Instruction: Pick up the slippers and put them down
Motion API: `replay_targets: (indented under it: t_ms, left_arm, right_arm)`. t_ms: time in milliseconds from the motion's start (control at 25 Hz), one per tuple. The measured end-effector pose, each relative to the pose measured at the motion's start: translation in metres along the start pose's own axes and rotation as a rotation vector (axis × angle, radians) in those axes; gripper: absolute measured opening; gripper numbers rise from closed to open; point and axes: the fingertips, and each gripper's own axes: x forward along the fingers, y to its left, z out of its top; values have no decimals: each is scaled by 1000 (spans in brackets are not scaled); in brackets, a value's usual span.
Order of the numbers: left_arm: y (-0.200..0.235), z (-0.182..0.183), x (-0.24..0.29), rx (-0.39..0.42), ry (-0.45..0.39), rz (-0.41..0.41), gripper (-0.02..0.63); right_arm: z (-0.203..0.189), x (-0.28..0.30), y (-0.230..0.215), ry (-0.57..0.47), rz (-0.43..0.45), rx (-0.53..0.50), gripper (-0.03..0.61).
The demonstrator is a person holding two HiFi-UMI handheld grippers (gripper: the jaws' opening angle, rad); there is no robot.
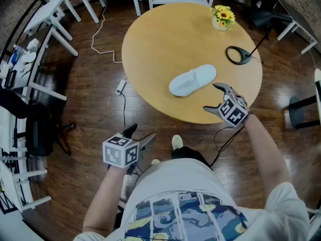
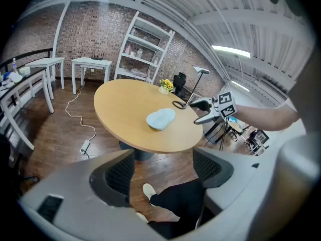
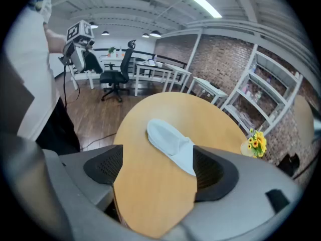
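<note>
One slipper on the tabletop, both grippers open and empty

One white slipper [image 1: 193,80] lies flat on the round wooden tabletop [image 1: 160,44], just off the centre toward 6 o'clock as the person sees it. It runs on a slant, one end toward 4 o'clock and the other toward 8 o'clock. No second slipper shows in any view.

The right gripper [image 1: 213,98] hangs over the tabletop's rim at about 5 o'clock, pointing down and in toward the slipper. Its jaws stand apart with nothing clamped between them. Through the gap its own view shows bare wood and the slipper, and one end of the slipper runs out of sight behind one jaw. From the head view the gripper is just beside the slipper, though I cannot tell whether it touches it.

The left gripper [image 1: 139,136] is well apart from the slipper, off the tabletop at about 7 o'clock and over the dark wooden floor [image 1: 90,109]. Its jaws are spread too, framing only the floor and the person's dark trouser leg and pale shoe [image 1: 177,142].

A small pot of yellow flowers [image 1: 222,18] stands at 1 o'clock near the rim. A black ring on a stalk [image 1: 236,55] lies at 3 o'clock. On the floor at 9 o'clock from the tabletop, a white cable [image 1: 103,39] and a white power strip [image 1: 121,87] lie.
</note>
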Motion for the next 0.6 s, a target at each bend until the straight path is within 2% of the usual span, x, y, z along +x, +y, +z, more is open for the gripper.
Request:
replay_targets:
  t_ms: [160,360,600]
  left_arm:
    - [-5,25,17,-26,-2,11,367]
    - [-3,37,36,-57,32,30,367]
    - [2,47,46,-118,43,71,367]
  right_arm:
    - [-10,33,-41,33,48,-104,457]
    - [-30,81,-83,128,91,-237,458]
    - [-28,138,-94,153,190,-351,525]
